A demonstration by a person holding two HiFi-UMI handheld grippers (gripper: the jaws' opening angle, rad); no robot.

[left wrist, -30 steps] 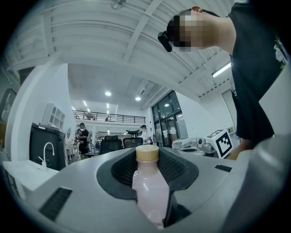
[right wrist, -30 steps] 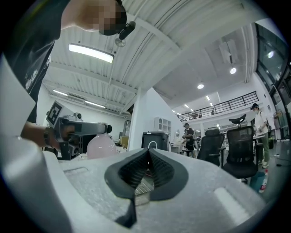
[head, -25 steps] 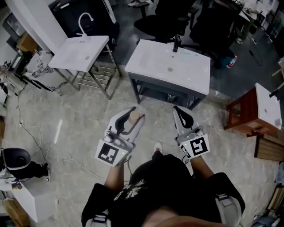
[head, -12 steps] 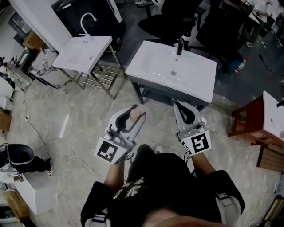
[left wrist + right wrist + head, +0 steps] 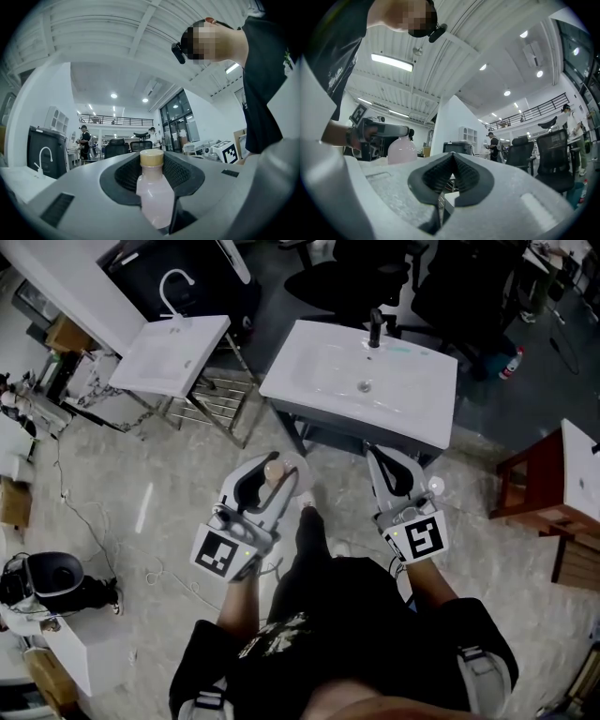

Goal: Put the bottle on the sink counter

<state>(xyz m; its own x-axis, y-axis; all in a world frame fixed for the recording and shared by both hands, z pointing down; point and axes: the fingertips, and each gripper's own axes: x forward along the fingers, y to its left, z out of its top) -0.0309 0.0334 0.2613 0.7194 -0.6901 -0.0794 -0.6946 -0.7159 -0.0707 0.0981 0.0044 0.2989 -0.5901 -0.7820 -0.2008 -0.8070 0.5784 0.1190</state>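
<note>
**Bottle in the left gripper, short of the sink counter**

The left gripper (image 5: 278, 463) is closed on the bottle (image 5: 273, 472); in the left gripper view the dark ribbed pads press on both sides of its pale pink body, and its tan cap stands upright above them; the jaws stand fairly wide around it. In the head view the bottle hangs over the marbled floor (image 5: 112, 521), near the front edge of the sink counter (image 5: 309, 371) but not over it; the counter lies at about 12 o'clock from the bottle. The counter is white with a basin in its middle, and a dark faucet (image 5: 375, 329) stands at its far edge. The right gripper (image 5: 380, 454) is held just beside the left one, at its 3 o'clock, also in front of the counter; in the right gripper view its pads meet at the tip with nothing between them. A smaller white sink (image 5: 169, 352) on a metal frame, with a curved white tap, stands at 10 o'clock from the grippers; a reddish wooden stand (image 5: 539, 484) is at 3 o'clock, well apart.
</note>
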